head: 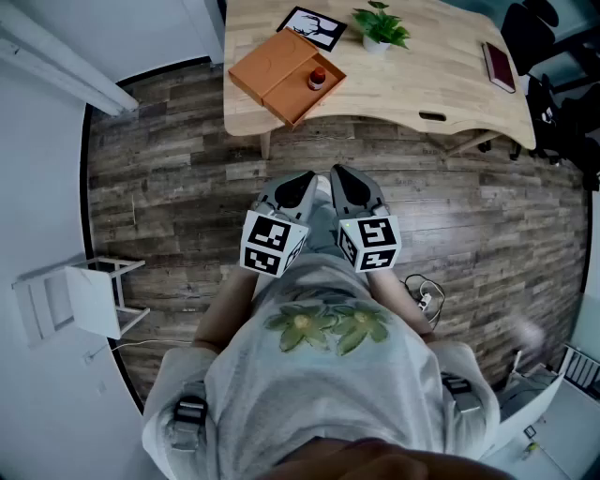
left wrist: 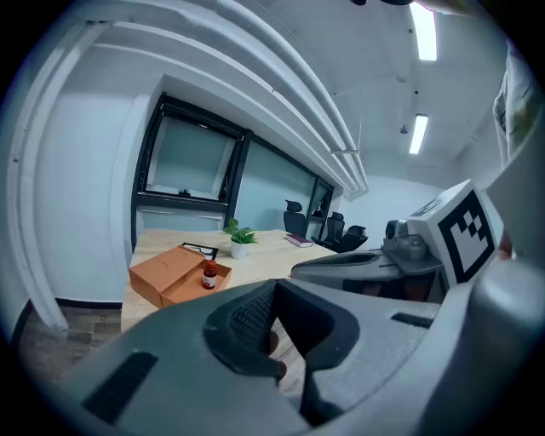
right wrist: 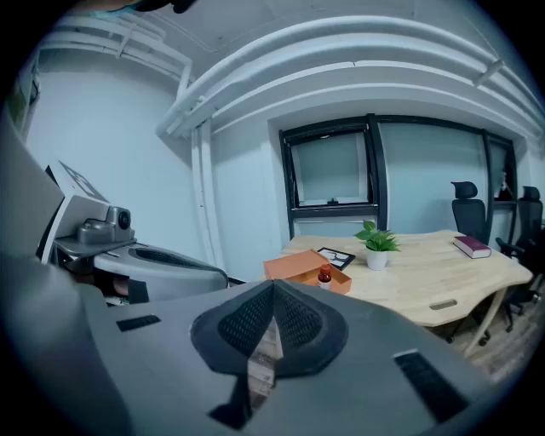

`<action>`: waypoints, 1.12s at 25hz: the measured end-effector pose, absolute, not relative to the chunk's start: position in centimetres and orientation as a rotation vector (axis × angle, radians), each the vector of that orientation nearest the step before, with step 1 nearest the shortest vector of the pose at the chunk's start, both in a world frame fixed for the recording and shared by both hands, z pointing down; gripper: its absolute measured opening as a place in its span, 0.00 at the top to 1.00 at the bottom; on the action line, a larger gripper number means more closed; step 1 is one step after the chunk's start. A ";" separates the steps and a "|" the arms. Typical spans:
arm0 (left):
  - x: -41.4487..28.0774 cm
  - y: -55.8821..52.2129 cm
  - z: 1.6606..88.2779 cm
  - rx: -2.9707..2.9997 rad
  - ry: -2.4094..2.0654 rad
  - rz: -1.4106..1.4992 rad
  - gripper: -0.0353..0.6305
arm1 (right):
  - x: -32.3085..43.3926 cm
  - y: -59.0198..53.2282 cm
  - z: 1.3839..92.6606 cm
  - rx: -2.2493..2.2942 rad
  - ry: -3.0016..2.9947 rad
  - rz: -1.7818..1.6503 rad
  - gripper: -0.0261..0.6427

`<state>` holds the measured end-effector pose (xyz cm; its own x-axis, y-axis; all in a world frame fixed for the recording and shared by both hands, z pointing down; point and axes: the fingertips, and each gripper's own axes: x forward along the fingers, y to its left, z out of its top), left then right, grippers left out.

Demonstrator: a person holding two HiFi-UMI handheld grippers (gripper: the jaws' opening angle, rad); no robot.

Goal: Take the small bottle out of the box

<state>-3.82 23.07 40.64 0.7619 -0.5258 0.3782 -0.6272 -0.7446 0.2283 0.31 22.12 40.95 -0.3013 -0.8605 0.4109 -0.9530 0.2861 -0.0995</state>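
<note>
An orange box (head: pixel 277 62) lies open near the left end of the wooden table (head: pixel 412 89). A small bottle (head: pixel 317 79) with a red cap stands upright in its tray. Both grippers are held close to the person's body over the floor, well short of the table. My left gripper (head: pixel 307 178) and my right gripper (head: pixel 338 173) sit side by side, both shut and empty. In the left gripper view, the box (left wrist: pixel 169 272) and bottle (left wrist: pixel 209 274) lie far beyond the left gripper (left wrist: pixel 277 283). In the right gripper view, the box (right wrist: pixel 296 266) and bottle (right wrist: pixel 324 275) stand beyond the right gripper (right wrist: pixel 272 286).
On the table are a potted plant (head: pixel 380 26), a black-and-white picture (head: pixel 312 27) behind the box and a dark red book (head: pixel 498 66). Black office chairs (head: pixel 553 84) stand at the table's right. A white stool (head: pixel 86 296) and a cable (head: pixel 425 296) are on the wood floor.
</note>
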 end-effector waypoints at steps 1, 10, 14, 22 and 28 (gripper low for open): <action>-3.6 23.0 41.0 2.615 -0.883 0.423 0.94 | 0.4 21.9 41.1 1.658 -2.282 0.477 0.95; -2.7 20.9 41.3 2.620 -0.883 0.447 0.94 | 1.9 19.7 41.6 1.661 -2.280 0.474 0.95; -2.6 19.6 41.3 2.617 -0.898 0.448 0.94 | 2.2 18.4 41.6 1.659 -2.283 0.465 0.95; -1.9 16.2 41.5 2.608 -0.912 0.459 0.94 | 2.7 14.9 41.9 1.625 -2.299 0.443 0.95; -1.1 12.9 41.2 2.605 -0.928 0.463 0.94 | 3.6 11.9 41.6 1.621 -2.306 0.433 0.95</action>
